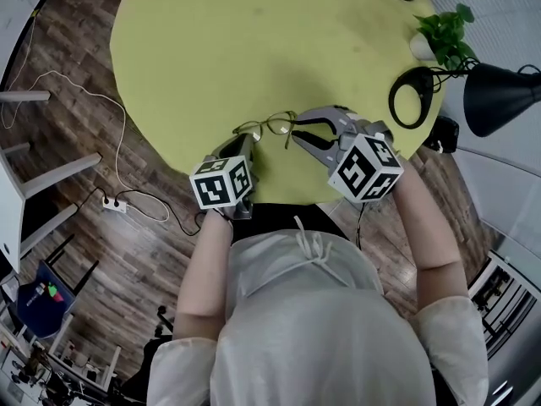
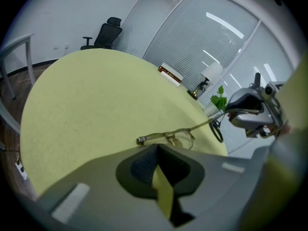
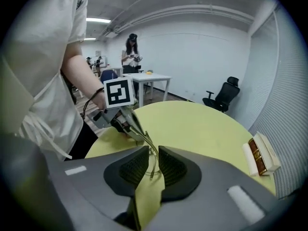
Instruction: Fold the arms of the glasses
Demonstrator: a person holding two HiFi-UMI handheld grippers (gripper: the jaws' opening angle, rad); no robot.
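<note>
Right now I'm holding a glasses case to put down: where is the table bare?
Bare: the broad stretch of table beyond the glasses, out to the left rim. Crowded: the right rim, with the black ring, plant and lamp, and the near edge, where the left gripper and right gripper meet at the glasses.

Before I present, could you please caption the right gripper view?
Right gripper's fingers stand apart around one arm of the glasses, whose frame the left gripper holds over the table.

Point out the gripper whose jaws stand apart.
The right gripper: a gap shows between its pads, with the glasses' arm in it. The left gripper's jaws pinch the frame.
</note>
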